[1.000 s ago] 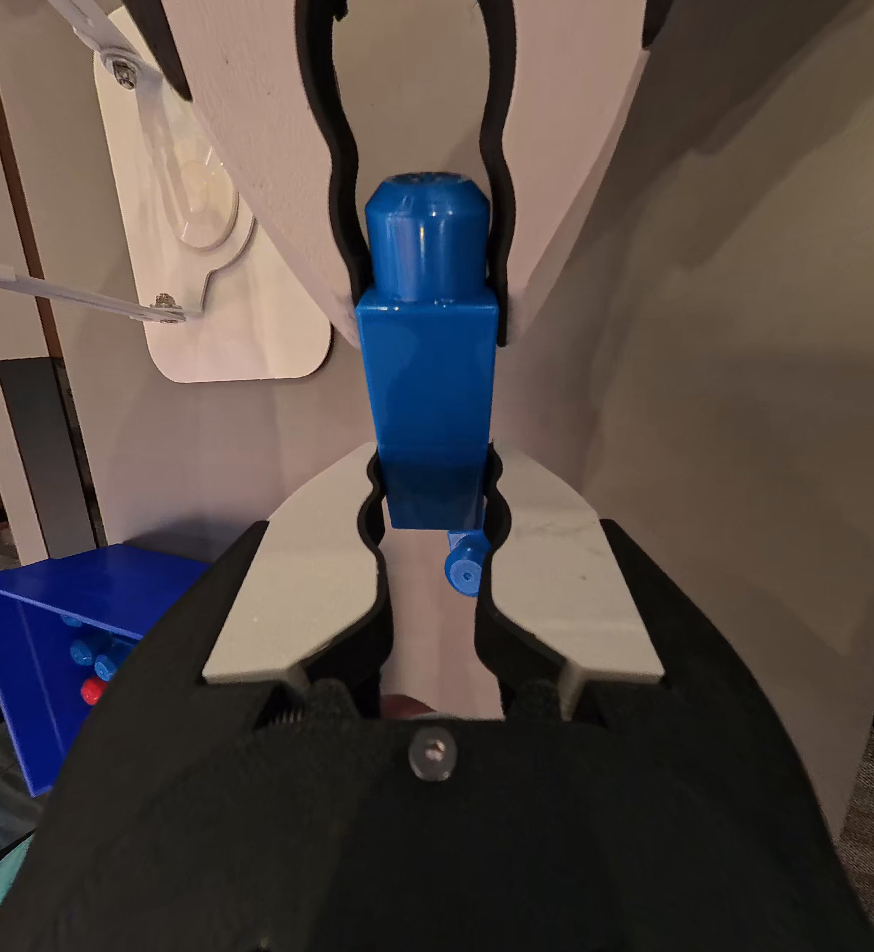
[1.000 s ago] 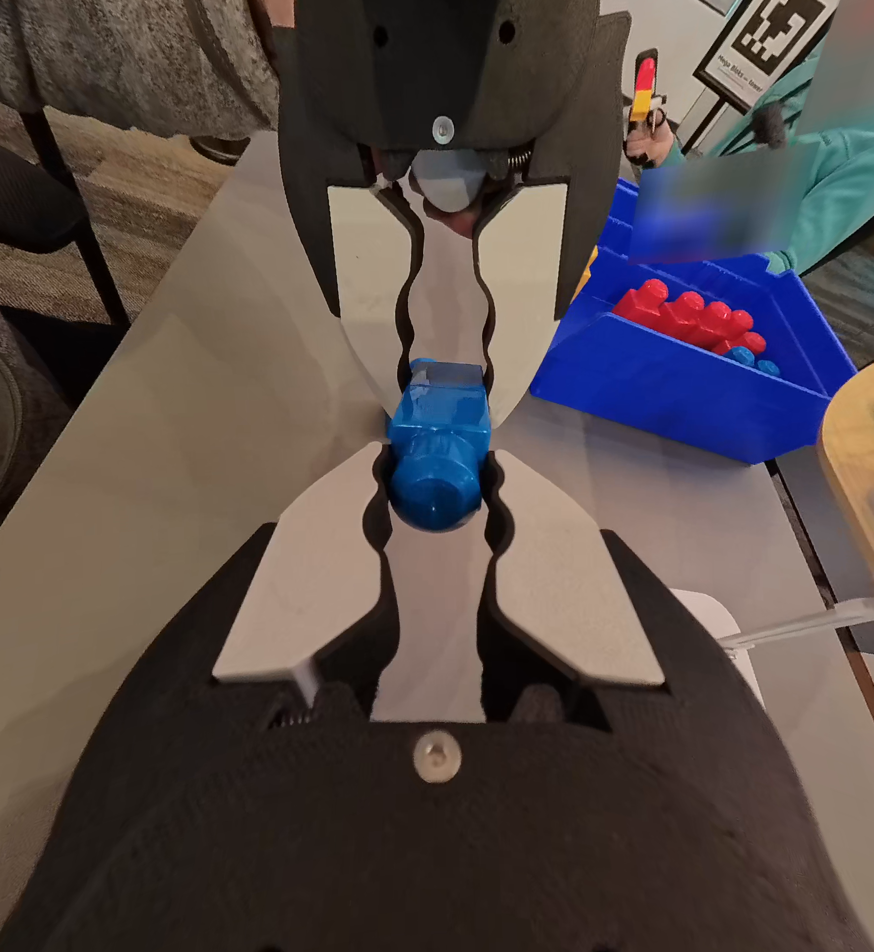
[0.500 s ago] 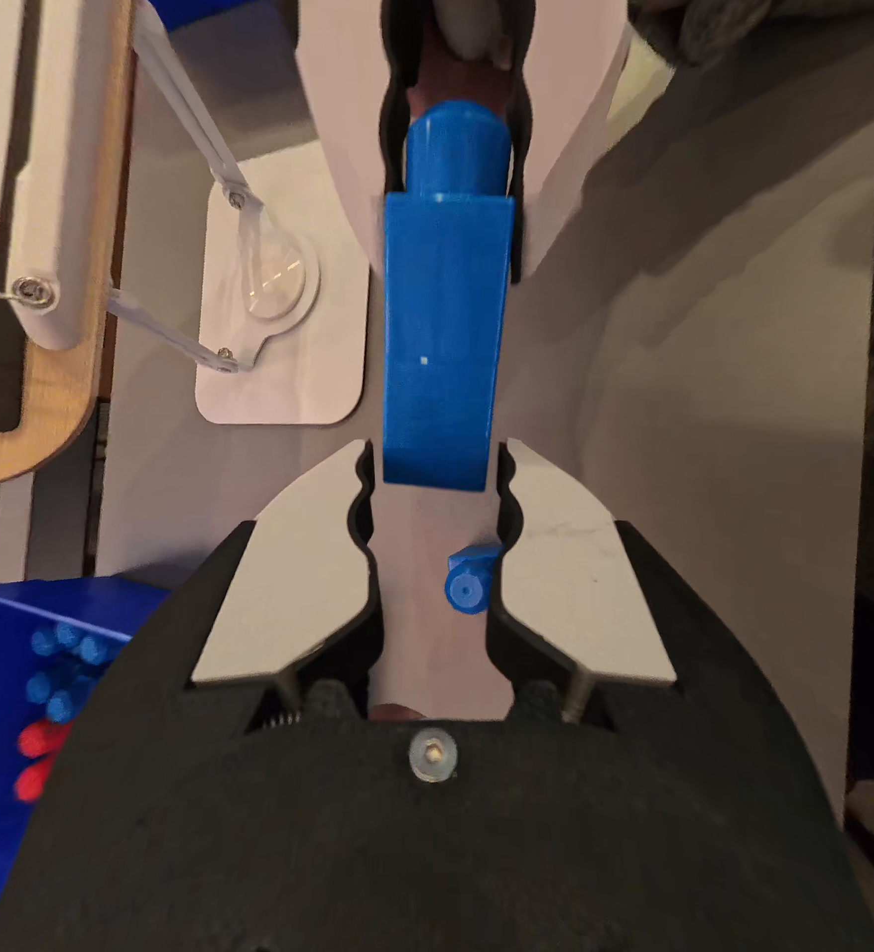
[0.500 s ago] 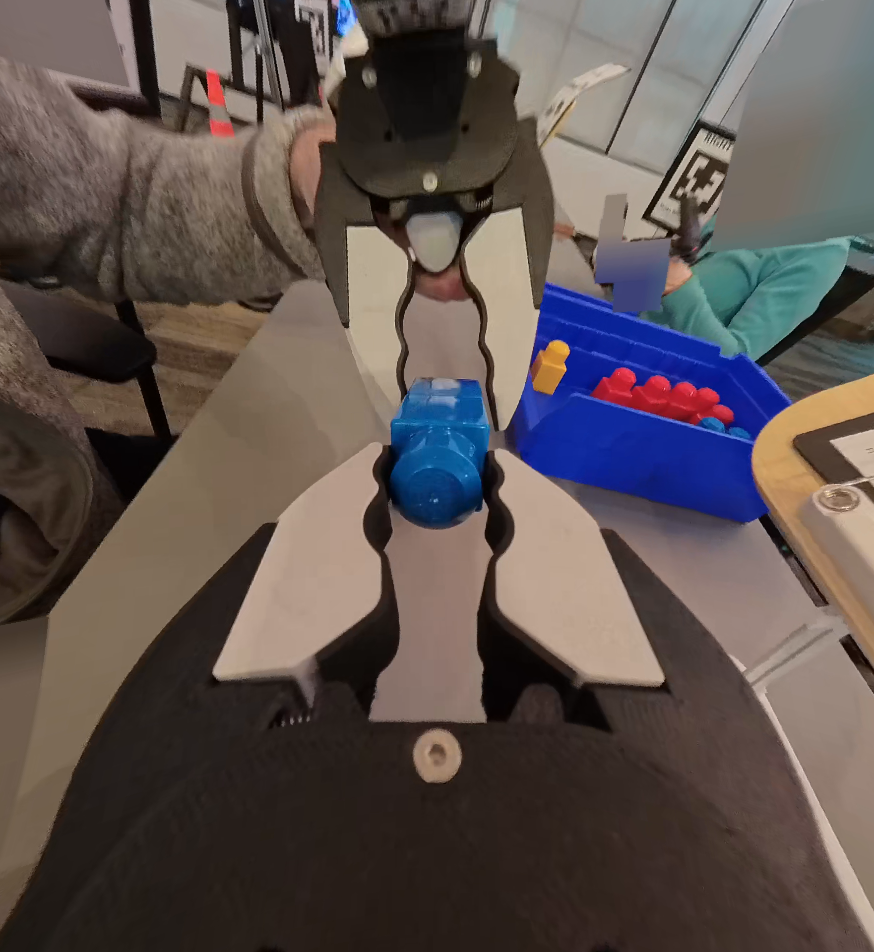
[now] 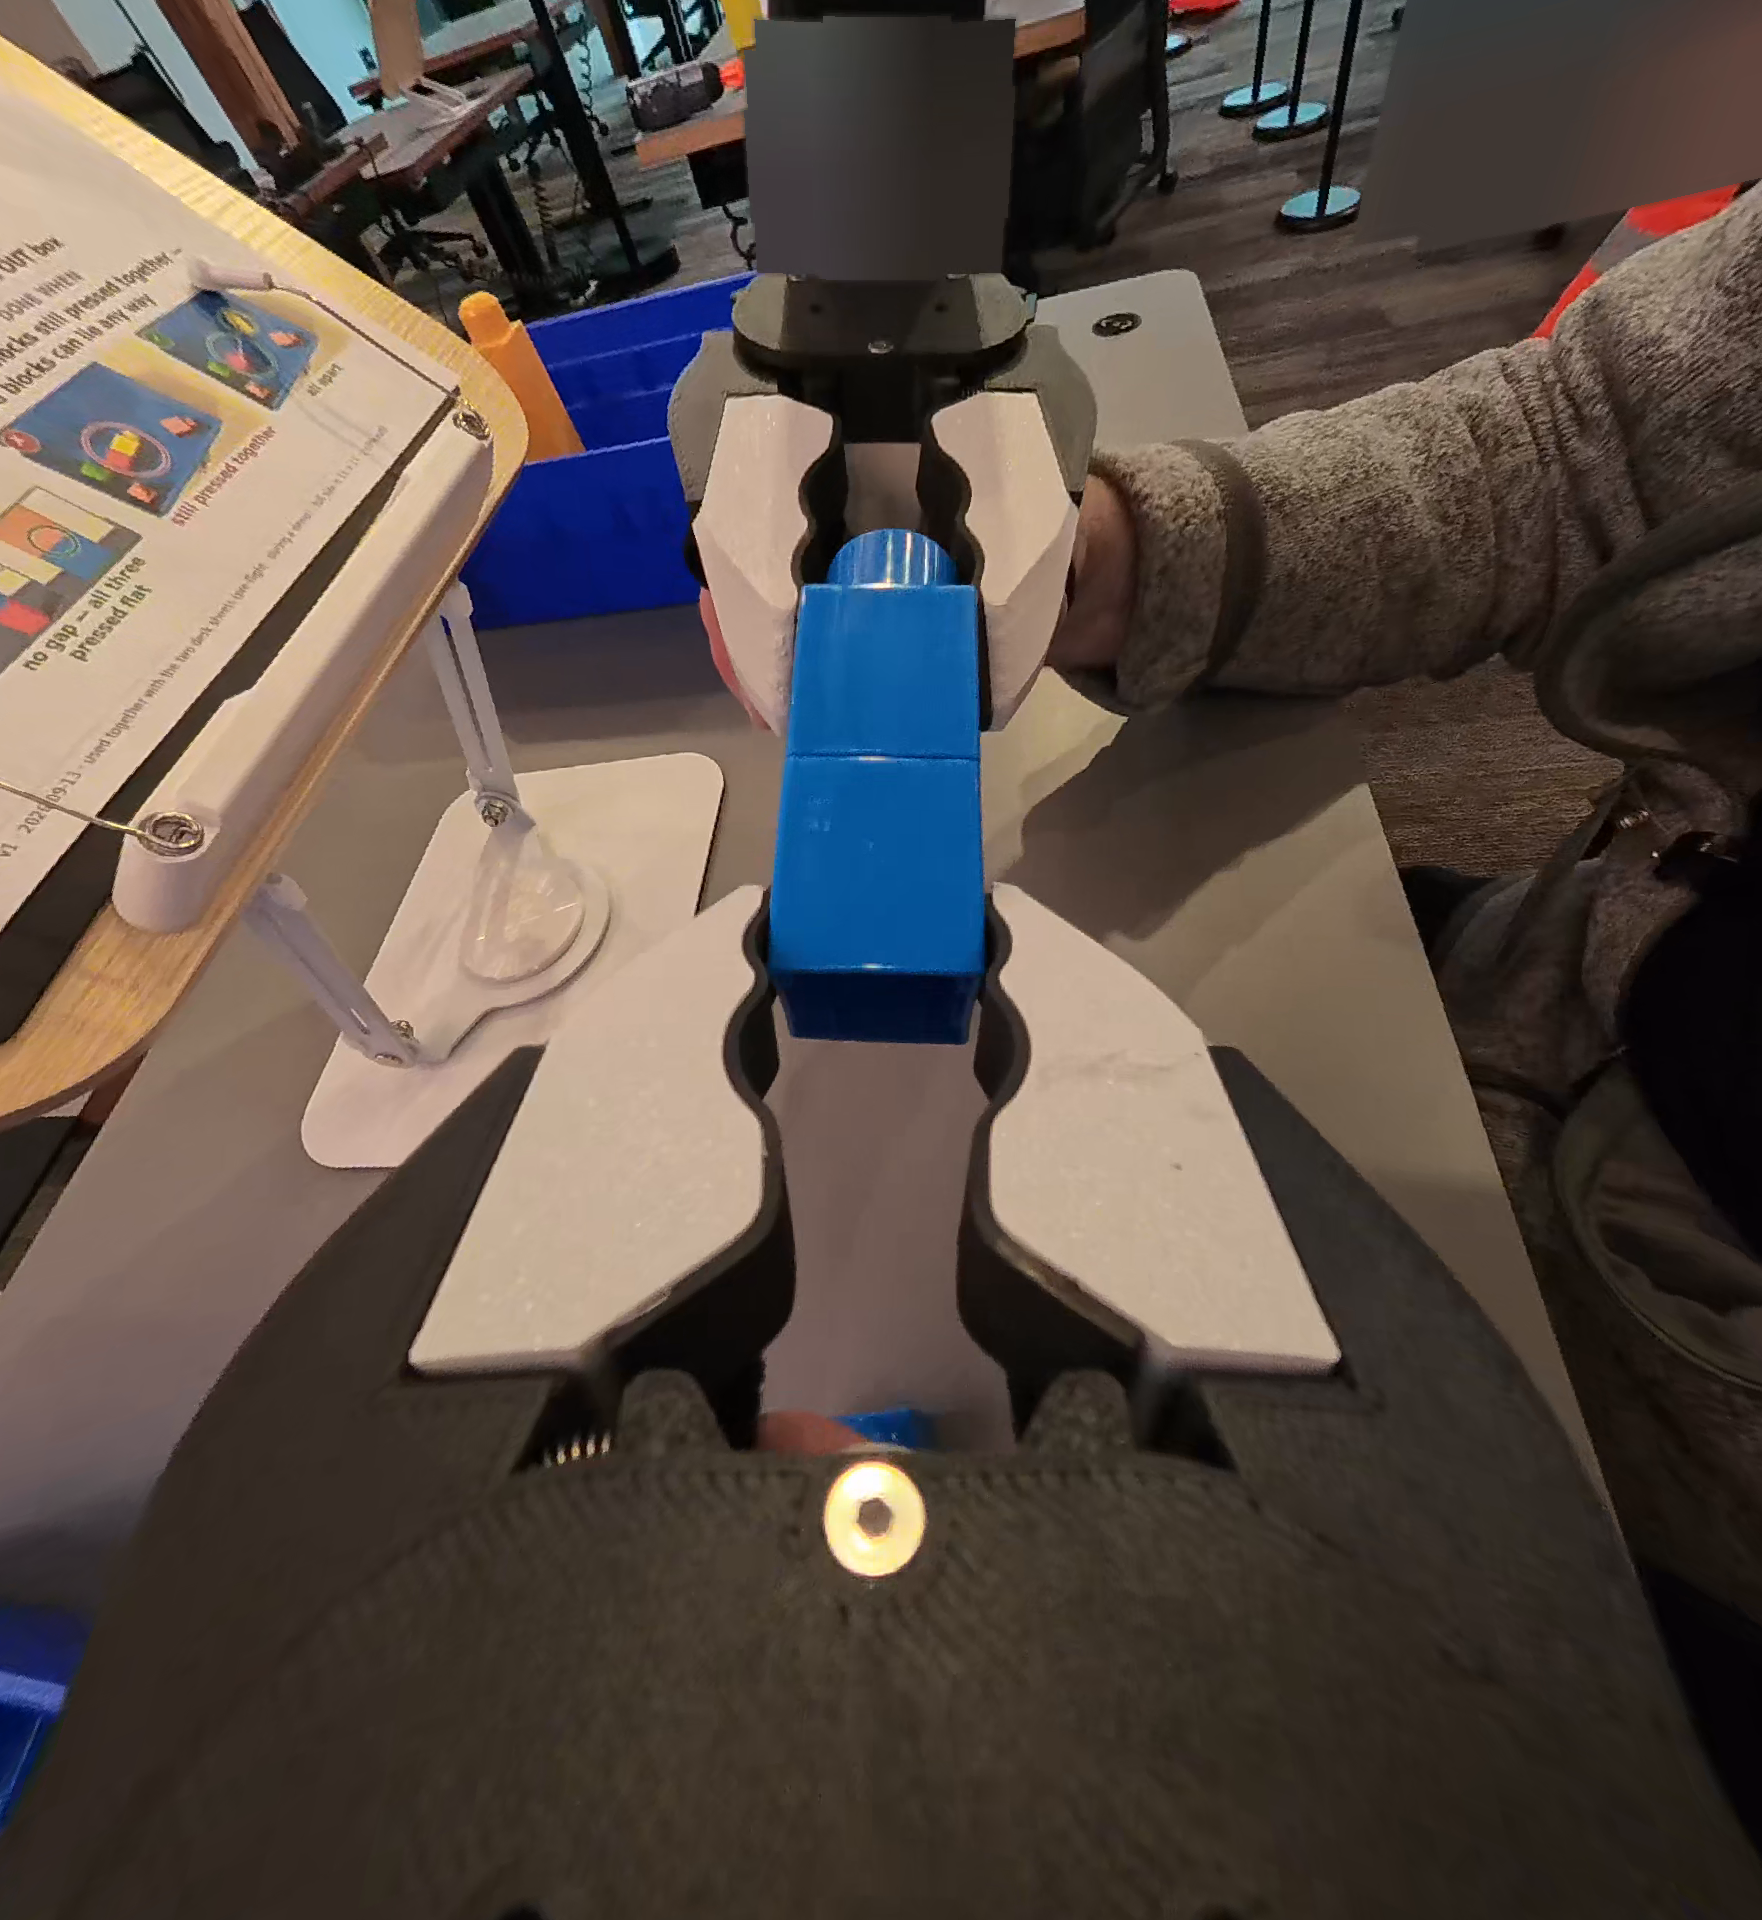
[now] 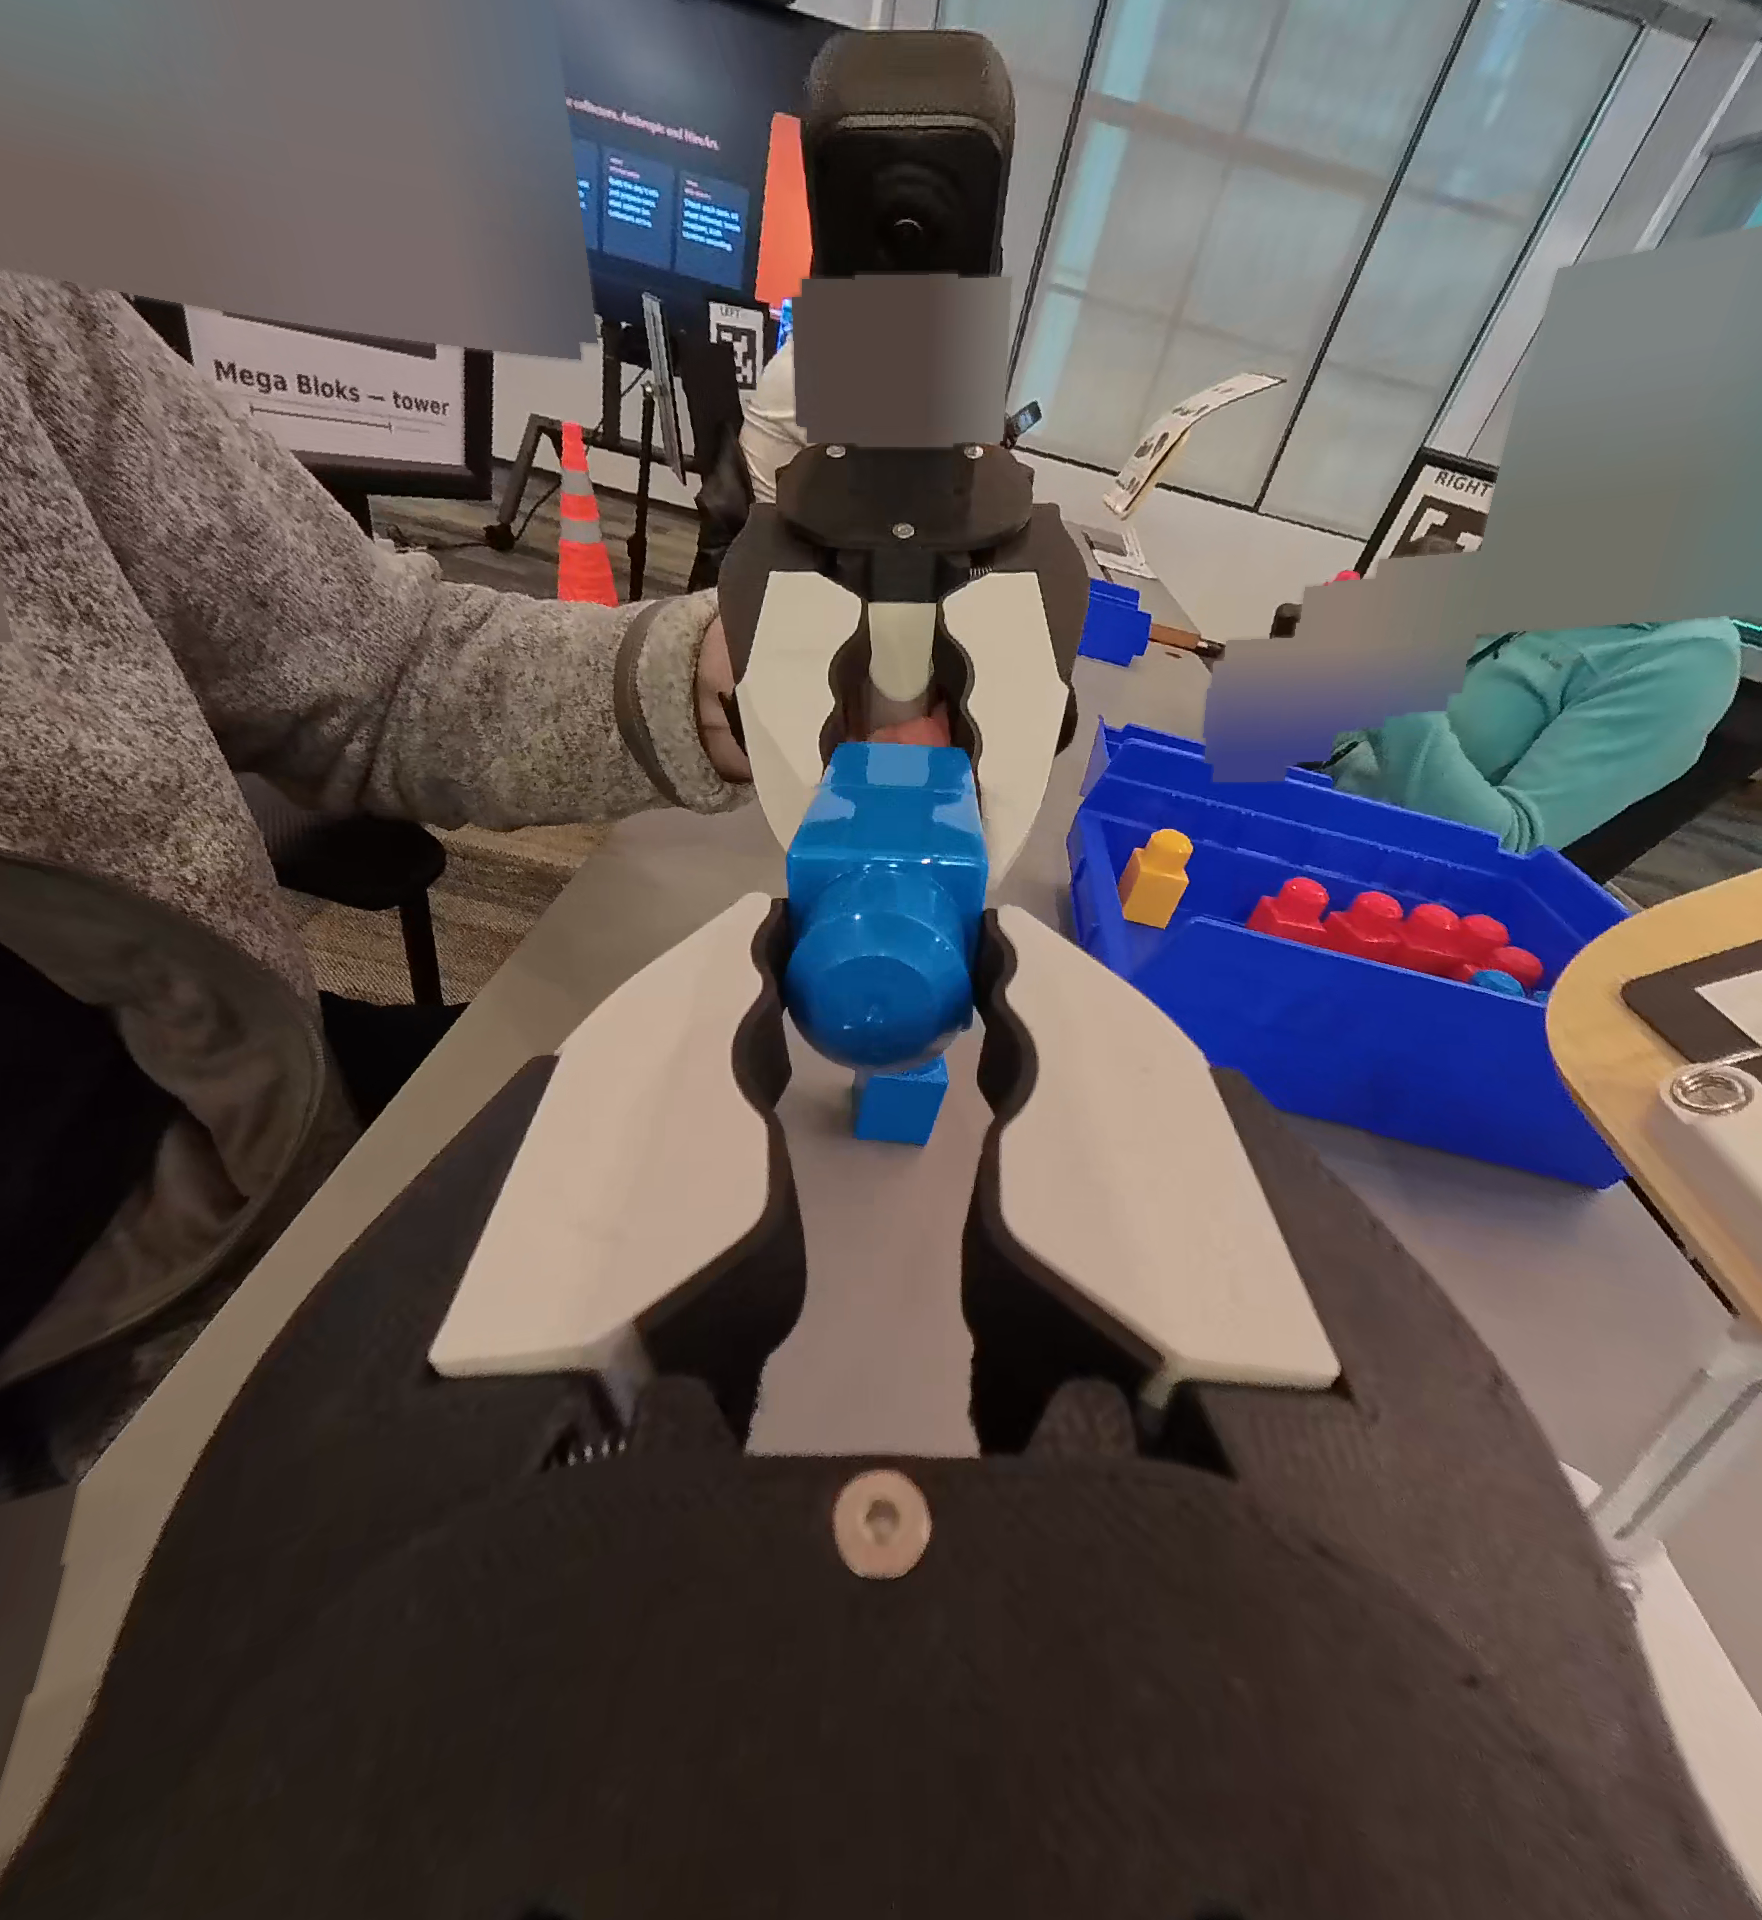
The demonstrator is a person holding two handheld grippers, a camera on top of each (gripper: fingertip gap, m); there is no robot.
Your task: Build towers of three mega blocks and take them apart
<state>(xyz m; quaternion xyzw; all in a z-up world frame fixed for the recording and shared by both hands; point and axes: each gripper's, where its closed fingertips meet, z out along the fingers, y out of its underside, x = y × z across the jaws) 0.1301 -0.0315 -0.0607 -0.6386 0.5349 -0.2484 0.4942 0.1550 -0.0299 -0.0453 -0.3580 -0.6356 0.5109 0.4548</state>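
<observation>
Grippers clamp two joined blue blocks [image 5: 877, 831] end to end | left gripper [image 5: 877, 977] on base, right gripper [image 6: 882, 987] on stud end | advice: pull straight apart, no twisting

Wrist views face-to-face, close, sharing blue blocks [image 5: 877, 831]

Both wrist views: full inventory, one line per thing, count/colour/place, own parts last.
stacked blocks: two, blue, pressed together, held in the air between both grippers
loose block: one, blue, on the table under the stack
table: one, grey
bin: one, blue, on the table; holds a yellow block and red blocks
instruction board: one, wood-edged, on a white stand
traffic cone: one, orange, background floor
left hand-held gripper: clamps the stack's open end
right hand-held gripper: clamps the stud end
sleeves: grey knit
</observation>
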